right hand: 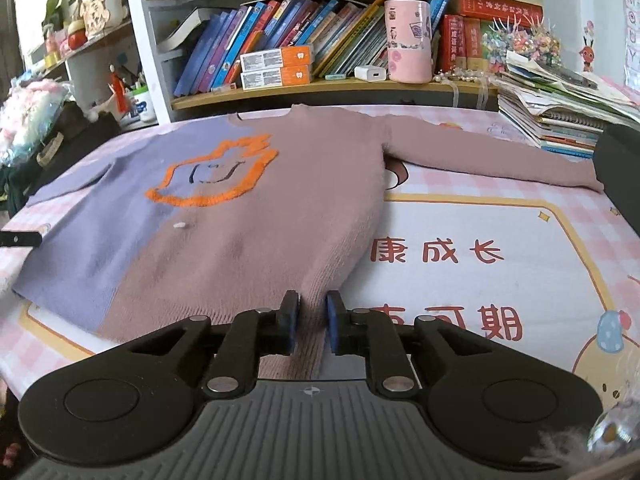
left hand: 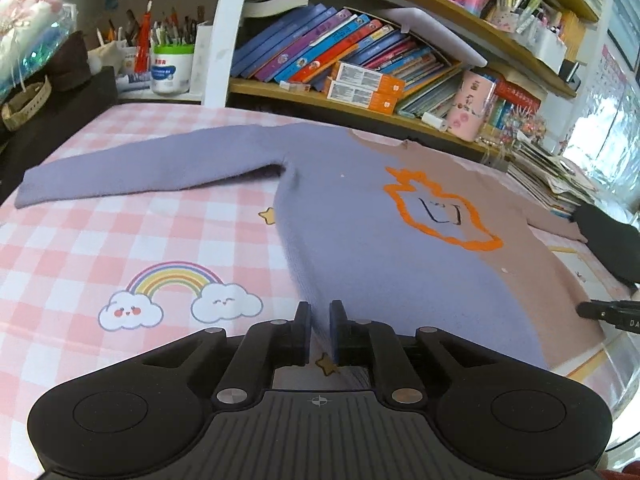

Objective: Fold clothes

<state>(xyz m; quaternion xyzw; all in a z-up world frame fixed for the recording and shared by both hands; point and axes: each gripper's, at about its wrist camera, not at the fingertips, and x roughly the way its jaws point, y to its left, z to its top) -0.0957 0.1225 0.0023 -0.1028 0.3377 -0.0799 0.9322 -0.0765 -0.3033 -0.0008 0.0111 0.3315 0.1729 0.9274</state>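
sweater flat on tabletop, sleeves out to both sides | bookshelf behind its collar | left gripper at hem's left corner | right gripper at hem's right corner

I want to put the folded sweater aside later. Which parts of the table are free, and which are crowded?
Free: the checked cloth below the purple sleeve, around the rainbow print; also the lettered panel right of the sweater. Crowded: the bookshelf edge behind and the paper stack at the far right.
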